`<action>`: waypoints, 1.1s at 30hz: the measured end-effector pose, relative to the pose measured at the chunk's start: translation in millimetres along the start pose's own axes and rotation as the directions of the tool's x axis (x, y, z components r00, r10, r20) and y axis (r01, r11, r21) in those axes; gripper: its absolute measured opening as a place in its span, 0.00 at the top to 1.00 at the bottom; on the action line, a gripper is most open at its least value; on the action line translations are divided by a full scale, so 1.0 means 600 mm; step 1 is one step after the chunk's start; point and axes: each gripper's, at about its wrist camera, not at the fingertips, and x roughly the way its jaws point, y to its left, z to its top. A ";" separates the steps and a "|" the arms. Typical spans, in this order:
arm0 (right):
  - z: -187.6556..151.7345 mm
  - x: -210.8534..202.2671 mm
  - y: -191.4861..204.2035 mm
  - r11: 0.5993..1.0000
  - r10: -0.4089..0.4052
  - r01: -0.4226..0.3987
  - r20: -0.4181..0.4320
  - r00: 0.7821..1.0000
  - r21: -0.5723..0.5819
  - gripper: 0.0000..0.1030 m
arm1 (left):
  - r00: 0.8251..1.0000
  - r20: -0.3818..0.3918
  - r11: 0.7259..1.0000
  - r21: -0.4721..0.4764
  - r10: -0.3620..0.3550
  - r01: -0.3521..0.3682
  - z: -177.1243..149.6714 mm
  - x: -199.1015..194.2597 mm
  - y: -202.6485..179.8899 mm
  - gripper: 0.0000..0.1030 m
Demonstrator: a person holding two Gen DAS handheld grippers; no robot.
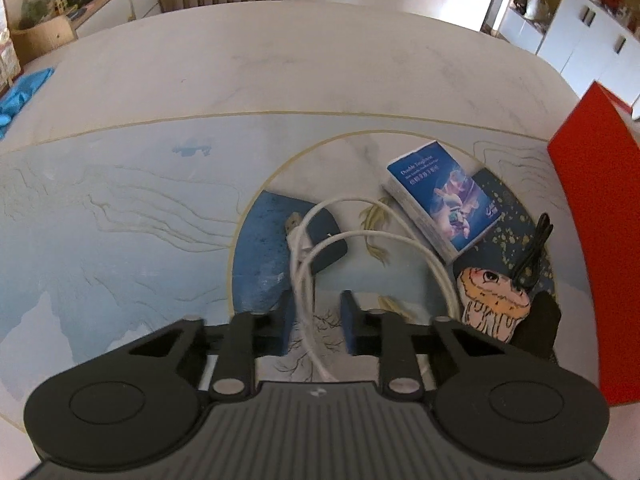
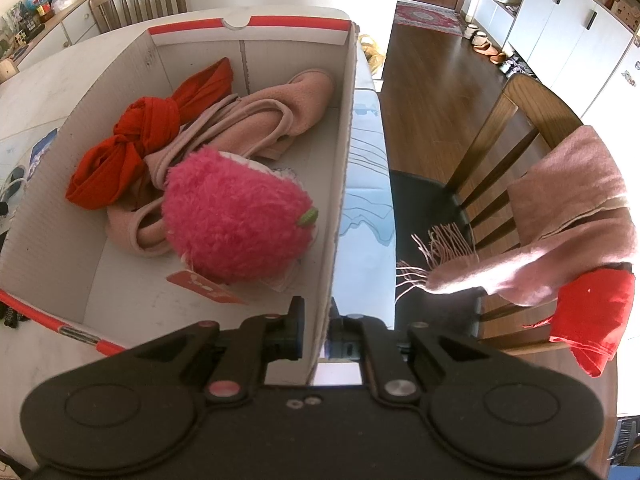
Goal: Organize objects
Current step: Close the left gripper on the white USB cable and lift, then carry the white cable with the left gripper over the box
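White charging cable [image 1: 360, 236] coiled in loose loops is what my left claw [image 1: 314, 326] is going for right now — one strand runs straight between the blue pads, which look parted with a gap on either side, so I'd call it open around the cable rather than clamped yet. It lies on the painted blue-and-white tabletop [image 1: 120, 220], just beside a blue illustrated card box [image 1: 444, 200], with a cartoon mushroom-shaped plush [image 1: 494, 300] and a short black cord [image 1: 532, 248] near it on the right.

My right claw [image 2: 316, 334] is on the near side wall of the red-and-white cardboard box [image 2: 344, 152], one finger inside and one outside. Looks closed on the wall to steady it, though the pads are partly hidden so I'm not fully sure how tight it is. Already inside: a fuzzy hot-pink plush strawberry [image 2: 236, 216], a knotted red cloth [image 2: 136, 140] and a pale pink fleece garment [image 2: 280, 108].

So I'd say I'm at the pick-up step for the cable. Next move is to close on the strand, lift slowly — floppy loops could snag the card box or slip out — then carry it right, over the box's red outer wall [image 1: 592, 220], and drop it in.
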 end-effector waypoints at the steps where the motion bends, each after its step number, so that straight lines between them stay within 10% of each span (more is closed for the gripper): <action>1: 0.000 0.000 0.000 1.000 0.000 0.000 0.000 1.000 -0.001 0.92 | 1.000 0.000 1.000 0.011 0.004 -0.004 -0.001 0.000 -0.002 0.89; 33: -0.002 -0.005 -0.001 1.000 -0.011 0.011 0.013 1.000 -0.004 0.96 | 0.961 0.233 0.988 0.071 -0.148 0.135 0.008 -0.203 0.004 0.96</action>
